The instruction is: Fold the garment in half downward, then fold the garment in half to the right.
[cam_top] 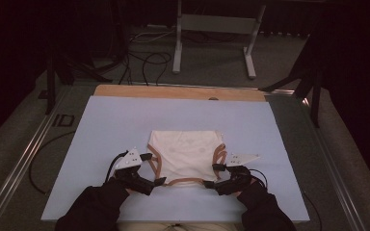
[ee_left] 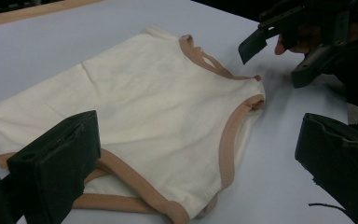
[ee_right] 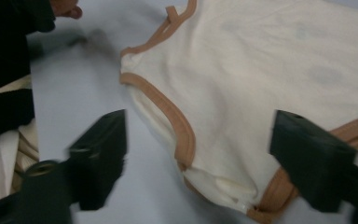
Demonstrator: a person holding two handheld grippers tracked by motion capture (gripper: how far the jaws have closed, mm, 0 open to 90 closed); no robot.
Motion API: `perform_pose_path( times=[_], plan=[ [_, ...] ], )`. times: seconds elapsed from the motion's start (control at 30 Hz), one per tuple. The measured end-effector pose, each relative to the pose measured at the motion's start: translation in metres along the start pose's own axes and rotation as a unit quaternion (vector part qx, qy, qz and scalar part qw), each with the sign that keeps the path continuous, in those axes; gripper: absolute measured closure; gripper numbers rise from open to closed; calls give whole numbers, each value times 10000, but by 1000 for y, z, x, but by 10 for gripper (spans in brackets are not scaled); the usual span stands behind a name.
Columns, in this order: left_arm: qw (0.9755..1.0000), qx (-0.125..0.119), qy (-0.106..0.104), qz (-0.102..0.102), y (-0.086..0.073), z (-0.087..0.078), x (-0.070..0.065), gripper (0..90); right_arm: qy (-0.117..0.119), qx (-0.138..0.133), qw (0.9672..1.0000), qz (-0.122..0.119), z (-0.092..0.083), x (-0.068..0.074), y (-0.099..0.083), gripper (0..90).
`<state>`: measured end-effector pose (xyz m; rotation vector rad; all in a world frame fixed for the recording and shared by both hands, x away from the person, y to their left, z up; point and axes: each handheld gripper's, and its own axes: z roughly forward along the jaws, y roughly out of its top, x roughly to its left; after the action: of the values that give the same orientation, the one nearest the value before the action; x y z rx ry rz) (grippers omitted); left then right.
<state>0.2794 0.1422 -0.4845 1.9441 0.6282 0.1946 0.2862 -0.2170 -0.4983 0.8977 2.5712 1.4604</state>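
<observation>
Both tools sit at the near edge of the pale blue surface (cam_top: 125, 120), one at each lower corner of a cream sleeveless garment with tan binding (cam_top: 185, 154). That garment lies flat near the middle of the surface, its straight hem toward the far side and its tan-edged openings and straps toward the person, so its length runs from near to far.

On the person's left, the left tool (cam_top: 155, 168) has its jaws spread wide; in the left gripper view one jaw hangs over the tan-bound corner of the fabric and the other over bare blue surface beside it, with nothing clamped between them.

On the other side, the right tool (cam_top: 214, 175) is likewise spread apart, its jaws straddling the garment's opposite tan-edged corner in the right gripper view, one over bare surface and one over the cloth, whether touching cannot be told.
</observation>
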Motion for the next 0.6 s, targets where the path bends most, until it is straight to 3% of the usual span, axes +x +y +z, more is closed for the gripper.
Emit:
perform_pose_path(
  times=[0.33,0.6],
  plan=[
    [10000,-83,26,45,3,-7,-3,10,-208,-236,9994,-155,-7,-4,10,120],
    [9999,-79,-16,134,7,-16,-7,8,-260,-331,9987,-275,-8,-9,35,135]
  ],
)
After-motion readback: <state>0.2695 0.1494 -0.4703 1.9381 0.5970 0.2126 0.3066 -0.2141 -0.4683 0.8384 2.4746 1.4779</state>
